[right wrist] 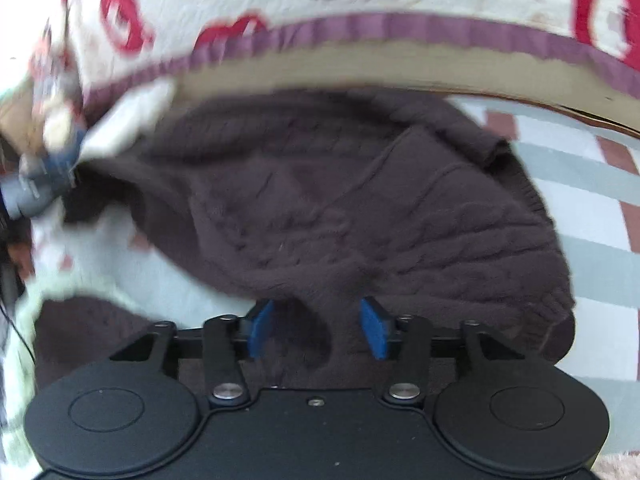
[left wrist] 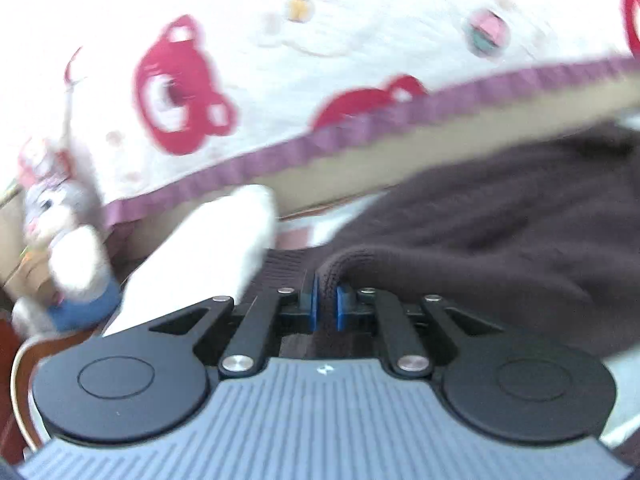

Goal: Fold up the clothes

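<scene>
Lying spread across a checked bedsheet [right wrist: 580,216] in pale grey, white and dull red, the dark brown knitted sweater [right wrist: 360,200] fills the middle of the right wrist view, its ribbed hem curving down the right side and a loose flap of knit reaching toward the camera. The right hand-held gripper [right wrist: 318,330] has its blue pads [right wrist: 374,334] spread apart, with that flap of sweater lying between them and neither pad pressing on it. In the left wrist view the left hand-held gripper [left wrist: 325,308] has its blue pads pressed together on a rolled fold of the same sweater [left wrist: 500,216], pinching the thick edge so that it bulges up just beyond the fingertips. A white sleeve [left wrist: 208,256] crosses just left of that gripper, blurred. Behind the sweater runs the tan edge of a quilt [left wrist: 360,160] trimmed with a purple band, its cream top printed with red bear faces [left wrist: 180,88]. A grey-and-white plush toy [left wrist: 60,216] with a blue part sits at the far left, too blurred to make out further.
</scene>
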The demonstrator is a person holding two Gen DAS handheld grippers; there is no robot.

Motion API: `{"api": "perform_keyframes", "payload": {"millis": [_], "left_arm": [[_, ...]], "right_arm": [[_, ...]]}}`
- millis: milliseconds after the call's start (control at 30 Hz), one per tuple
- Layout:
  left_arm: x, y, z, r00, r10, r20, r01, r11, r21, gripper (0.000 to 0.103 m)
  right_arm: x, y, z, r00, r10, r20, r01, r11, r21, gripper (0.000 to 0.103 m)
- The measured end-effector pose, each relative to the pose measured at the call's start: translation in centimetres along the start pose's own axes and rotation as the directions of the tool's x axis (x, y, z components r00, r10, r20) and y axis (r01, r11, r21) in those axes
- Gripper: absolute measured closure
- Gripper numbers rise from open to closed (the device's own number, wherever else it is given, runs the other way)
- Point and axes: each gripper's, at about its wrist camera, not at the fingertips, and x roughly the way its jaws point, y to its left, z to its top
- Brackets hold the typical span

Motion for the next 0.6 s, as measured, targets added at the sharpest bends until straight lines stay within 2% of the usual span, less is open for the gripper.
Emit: {"api": "perform_keyframes", "payload": {"millis": [100,133,200,267,300,367,467,533,600], "left_arm": [[-0.1,1.4,-0.7,0.999,0.049,0.005,-0.049,0.999,-0.002,0.095],[-0.3,1.8,-0.8,0.999,0.052,0.007,-0.052,0.999,-0.014,0.095],[-1.1,2.7,-0.7,0.999,0.048,0.023,-0.046,0.998,-0.047,0.095],[-2.0,3.6,-0.4,0.998,0.043,0.045,-0.04,0.996,-0.078,0.095],[-2.6,4.0,-0.2,0.998,0.037,0.053,-0.032,0.995,-0.099,0.095],[-3.5,5.1,-0.1,0.998,0.032,0.061,-0.023,0.991,-0.135,0.095],[-5.0,6.8,-0.5,0.997,0.049,0.065,-0.037,0.984,-0.174,0.095],[-6.1,7.9,-1.3,0.996,0.071,0.048,-0.061,0.98,-0.187,0.097],[-7.0,8.8,-2.4,0.996,0.084,0.014,-0.08,0.977,-0.196,0.098]], "right_arm": [[1.6,2.0,0.0,0.99,-0.133,-0.044,0.127,0.985,-0.117,0.045],[2.4,2.6,0.0,0.982,-0.181,-0.061,0.169,0.973,-0.158,0.044],[3.9,3.3,0.1,0.951,-0.301,-0.07,0.278,0.934,-0.225,0.045],[4.5,3.8,0.5,0.91,-0.409,-0.065,0.375,0.88,-0.29,0.08],[4.2,4.0,0.7,0.906,-0.422,-0.045,0.387,0.865,-0.319,0.093],[2.2,4.7,1.3,0.918,-0.396,-0.002,0.374,0.868,-0.327,0.093],[-3.1,5.3,1.7,0.953,-0.299,0.051,0.302,0.919,-0.255,0.094],[-7.0,7.2,0.3,0.96,-0.268,0.083,0.28,0.918,-0.279,0.094],[-9.1,7.9,-1.0,0.975,-0.221,0.03,0.219,0.927,-0.304,0.094]]}}
